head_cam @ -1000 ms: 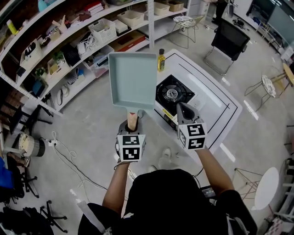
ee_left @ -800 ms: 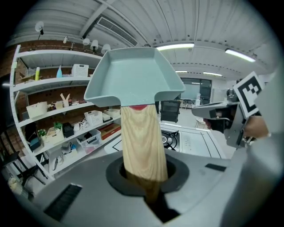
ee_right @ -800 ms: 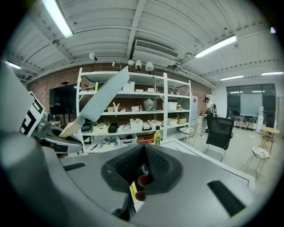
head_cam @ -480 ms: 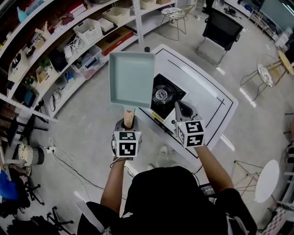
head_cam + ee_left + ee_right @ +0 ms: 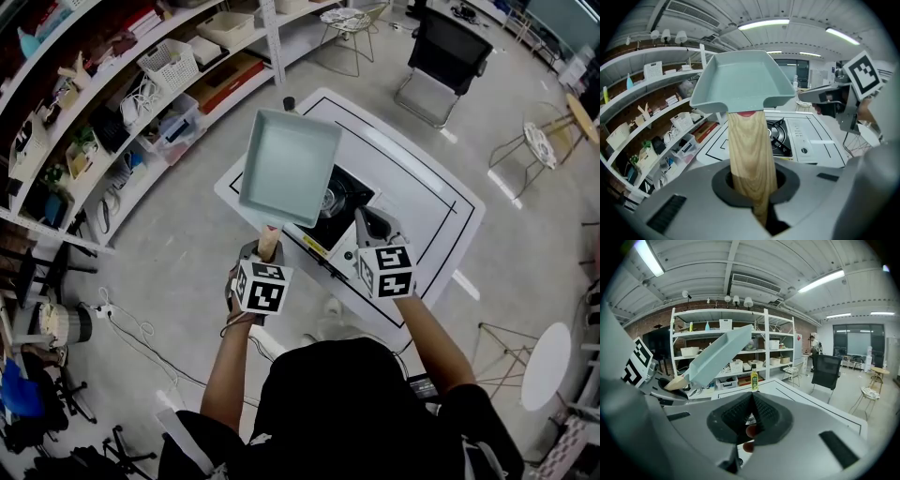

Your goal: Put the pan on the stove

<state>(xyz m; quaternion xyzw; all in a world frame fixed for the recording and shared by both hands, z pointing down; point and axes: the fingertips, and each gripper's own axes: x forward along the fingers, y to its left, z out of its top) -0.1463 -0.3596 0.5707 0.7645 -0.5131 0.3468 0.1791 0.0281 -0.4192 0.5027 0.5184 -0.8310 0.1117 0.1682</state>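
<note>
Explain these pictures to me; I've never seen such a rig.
There is no robot: a person holds a two-jaw gripper in each hand. The top-down picture comes from a camera on the person's head; the other two come from cameras riding on the grippers, looking along their jaws. The left gripper is clamped on the wooden handle of a pale green square pan, held in the air near the stove. The right gripper is shut and empty. The stove sits on a white table, where a yellow bottle also stands.
</note>
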